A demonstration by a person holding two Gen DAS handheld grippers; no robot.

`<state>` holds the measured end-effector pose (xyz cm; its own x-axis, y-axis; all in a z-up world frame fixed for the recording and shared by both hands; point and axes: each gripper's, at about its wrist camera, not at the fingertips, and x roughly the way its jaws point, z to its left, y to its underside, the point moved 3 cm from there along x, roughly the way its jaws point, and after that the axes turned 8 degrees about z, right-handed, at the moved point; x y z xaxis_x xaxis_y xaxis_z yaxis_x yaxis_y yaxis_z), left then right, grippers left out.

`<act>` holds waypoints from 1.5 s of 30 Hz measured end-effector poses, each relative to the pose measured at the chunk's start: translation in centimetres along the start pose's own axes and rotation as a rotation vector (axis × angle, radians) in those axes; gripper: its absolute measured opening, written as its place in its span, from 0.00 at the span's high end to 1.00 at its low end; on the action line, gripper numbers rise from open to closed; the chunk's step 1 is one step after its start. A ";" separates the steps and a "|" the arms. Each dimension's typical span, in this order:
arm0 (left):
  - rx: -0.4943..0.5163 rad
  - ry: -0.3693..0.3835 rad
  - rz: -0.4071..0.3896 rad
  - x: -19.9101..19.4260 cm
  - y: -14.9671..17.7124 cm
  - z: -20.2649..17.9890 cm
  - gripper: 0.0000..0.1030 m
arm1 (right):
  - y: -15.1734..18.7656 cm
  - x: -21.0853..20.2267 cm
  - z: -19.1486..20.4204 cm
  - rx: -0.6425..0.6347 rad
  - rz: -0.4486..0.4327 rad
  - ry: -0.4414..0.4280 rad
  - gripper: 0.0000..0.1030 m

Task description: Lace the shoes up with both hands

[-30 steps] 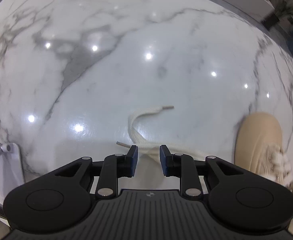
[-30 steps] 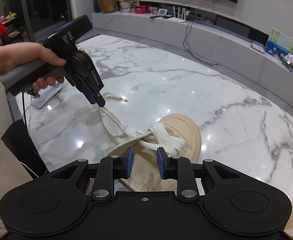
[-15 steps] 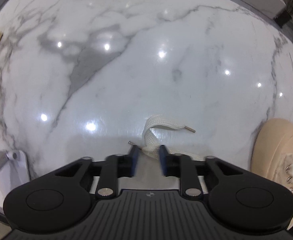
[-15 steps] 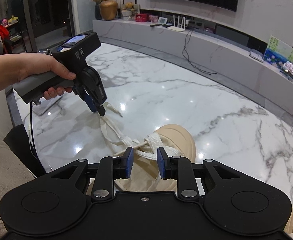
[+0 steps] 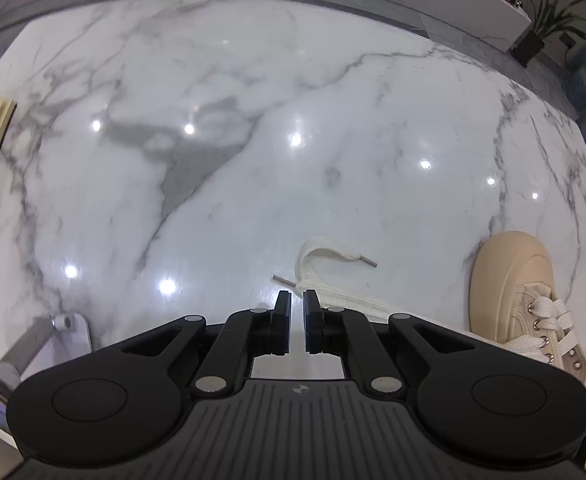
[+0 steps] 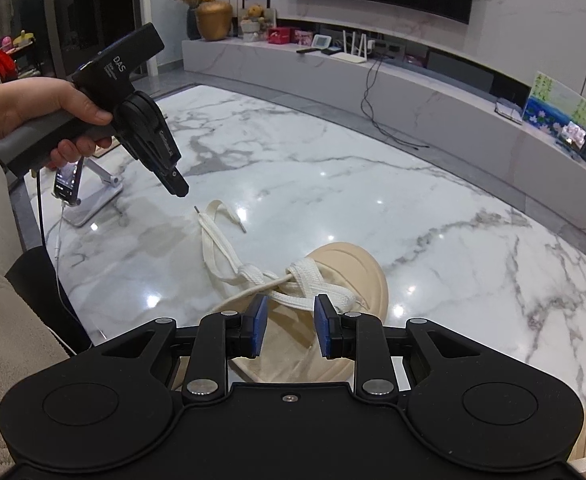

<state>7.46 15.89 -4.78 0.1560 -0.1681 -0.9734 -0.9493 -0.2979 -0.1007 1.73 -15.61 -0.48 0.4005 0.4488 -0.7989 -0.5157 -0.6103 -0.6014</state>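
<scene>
Left wrist view shows your left gripper (image 5: pixel 297 312) with its two fingers nearly pressed together, just a thin gap, and nothing is in that gap. The white lace (image 5: pixel 333 276) lies on the marble table (image 5: pixel 213 200) just past the fingertips and a bit to their right. One metal tip (image 5: pixel 281 279) pokes out right in front of the fingers, and the other tip (image 5: pixel 369 261) sits farther out to the right. The lace runs long from those tips back and to the right, toward the tan shoe (image 5: pixel 513 284). Seen from the right wrist, that gripper (image 6: pixel 177 188) hangs above the lace ends (image 6: pixel 217 216) and does not touch them, held in your hand (image 6: pixel 49 116). Your right gripper (image 6: pixel 289 326) has its fingers spread apart and holds nothing. The shoe (image 6: pixel 349 264) sits right in front of it and partly under it, with a crossed, knotted part of the lace (image 6: pixel 297 276) just past the fingertips. So your left gripper is nearer the loose ends, and your right one is nearer the shoe. I think the loose ends may be mid-lacing or just let go; I cannot tell which. No box or bowl shows here, only a phone on a stand (image 6: pixel 81 196) far to the left.
</scene>
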 end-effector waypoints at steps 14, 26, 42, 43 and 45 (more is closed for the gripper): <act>0.144 -0.061 -0.034 2.6 -2.0 -2.7 0.66 | 0.9 -0.7 -0.8 0.040 0.001 0.030 0.74; 0.213 -0.072 -0.019 4.6 -2.6 -3.5 0.97 | 0.5 -0.3 -0.7 0.028 0.009 0.029 0.74; 0.259 0.021 -0.246 -5.6 -3.9 -5.3 0.98 | -0.5 0.3 0.3 -0.020 0.007 0.014 0.74; 0.251 0.014 -0.231 -4.9 -4.1 -5.3 0.98 | -0.6 0.2 0.3 -0.023 0.004 0.013 0.74; 0.236 0.002 -0.202 -3.8 -4.3 -5.4 0.95 | -0.9 0.0 0.7 -0.030 -0.009 0.003 0.74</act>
<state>12.42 12.70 0.44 0.3483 -0.1291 -0.9284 -0.9361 -0.0989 -0.3375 1.64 -14.62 0.01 0.4075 0.4521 -0.7935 -0.4895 -0.6254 -0.6077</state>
